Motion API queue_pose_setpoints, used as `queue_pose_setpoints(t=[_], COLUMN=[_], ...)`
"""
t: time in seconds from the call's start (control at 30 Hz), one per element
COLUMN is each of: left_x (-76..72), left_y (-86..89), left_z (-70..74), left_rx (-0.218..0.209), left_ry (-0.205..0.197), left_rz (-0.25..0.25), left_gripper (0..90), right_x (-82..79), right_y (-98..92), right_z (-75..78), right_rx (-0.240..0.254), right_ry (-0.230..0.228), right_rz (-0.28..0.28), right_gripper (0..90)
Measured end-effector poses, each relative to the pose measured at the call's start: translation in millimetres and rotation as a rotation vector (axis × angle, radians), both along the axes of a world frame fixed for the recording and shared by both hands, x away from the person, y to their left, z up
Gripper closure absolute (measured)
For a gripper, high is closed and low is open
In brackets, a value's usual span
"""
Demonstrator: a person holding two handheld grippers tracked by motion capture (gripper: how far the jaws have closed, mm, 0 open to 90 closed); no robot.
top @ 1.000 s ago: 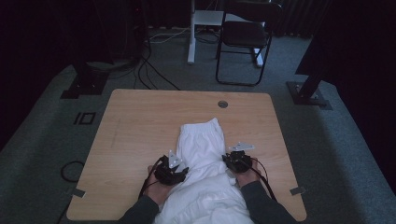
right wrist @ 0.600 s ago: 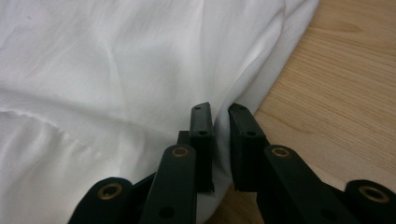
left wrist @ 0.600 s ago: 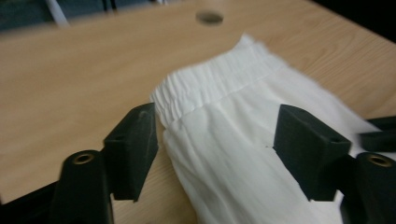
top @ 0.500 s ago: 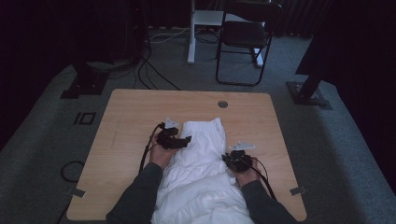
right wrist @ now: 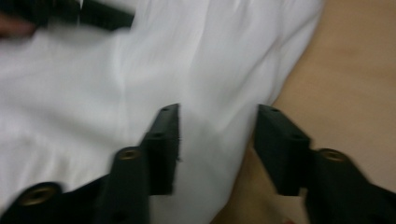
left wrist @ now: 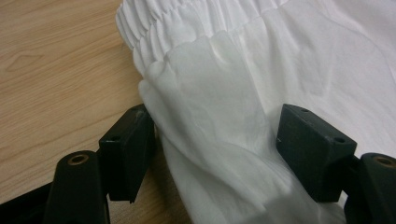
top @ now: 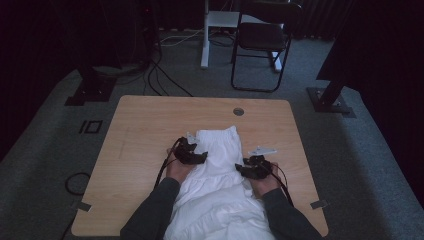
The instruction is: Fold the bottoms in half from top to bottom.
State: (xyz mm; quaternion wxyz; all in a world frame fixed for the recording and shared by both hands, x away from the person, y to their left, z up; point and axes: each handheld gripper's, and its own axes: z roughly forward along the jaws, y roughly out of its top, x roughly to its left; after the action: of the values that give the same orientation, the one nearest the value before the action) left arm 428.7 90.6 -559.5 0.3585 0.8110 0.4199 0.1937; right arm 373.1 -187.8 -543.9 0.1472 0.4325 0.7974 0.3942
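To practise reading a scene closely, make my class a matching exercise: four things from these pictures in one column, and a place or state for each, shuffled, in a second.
Things:
1. white garment
2. left hand-held gripper
3. black chair
4. round hole

Places or states:
A. on the carpet beyond the table
B. in the tabletop near its far edge
C. jaws open astride the cloth's edge by the gathered waistband
D. spread on the wooden top

Pairs: 1-D, 2-C, 3-A, 4-B

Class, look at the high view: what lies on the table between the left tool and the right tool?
In the high view, the white garment spans the stretch between the left tool and the right tool.
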Motion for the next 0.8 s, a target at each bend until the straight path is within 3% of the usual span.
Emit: queue_pose_setpoints(t=[0.13, 0.2, 0.3, 0.4, 0.5, 0.6, 0.67, 0.7, 0.73, 0.8], left_x=[-0.1, -0.1, -0.1, -0.1, -0.2, -0.2, -0.8, -0.8, -1.0, -0.4], left_y=[-0.1, -0.1, -0.1, -0.3, -0.3, -0.3, -0.2, -0.2, -0.1, 0.8], left_z=[0.0, 0.0, 0.0, -0.1, 0.0, -0.1, -0.1, -0.1, 0.1, 0.8], left_rx=[0.0, -0.001, -0.001, -0.003, -0.003, -0.005, -0.012, -0.012, -0.013, -0.018], left_ry=[0.001, 0.0, 0.001, 0.0, 0.001, 0.001, 0.005, 0.005, 0.007, 0.016], left_rz=[-0.001, -0.001, -0.001, -0.003, -0.002, -0.003, -0.01, -0.01, -0.025, -0.03], left_gripper=[28.8, 28.8, 28.8, 28.9, 28.8, 28.8, 28.8, 28.7, 28.7, 28.8], right_x=[23.7, 42.6, 70.7, 93.2, 104.0, 112.1, 112.6, 112.6, 111.0, 110.7], right_y=[0.8, 4.7, 14.7, 24.7, 28.2, 37.0, 35.4, 35.4, 36.2, 37.1], right_z=[22.1, 24.0, 17.3, 6.9, 1.7, -6.6, -6.0, -6.0, -4.1, -3.7], right_rx=[-0.031, -0.044, -0.075, -0.122, -0.119, -0.179, -0.149, -0.149, -0.131, -0.134], right_ry=[-0.051, -0.035, 0.001, 0.026, 0.043, 0.053, 0.058, 0.058, 0.052, 0.052], right_rz=[-0.013, -0.004, 0.011, 0.004, 0.0, 0.004, -0.015, -0.015, 0.026, 0.031], right_gripper=[31.1, 24.0, 14.0, 11.7, 11.6, 21.2, 34.7, 34.7, 52.6, 55.8])
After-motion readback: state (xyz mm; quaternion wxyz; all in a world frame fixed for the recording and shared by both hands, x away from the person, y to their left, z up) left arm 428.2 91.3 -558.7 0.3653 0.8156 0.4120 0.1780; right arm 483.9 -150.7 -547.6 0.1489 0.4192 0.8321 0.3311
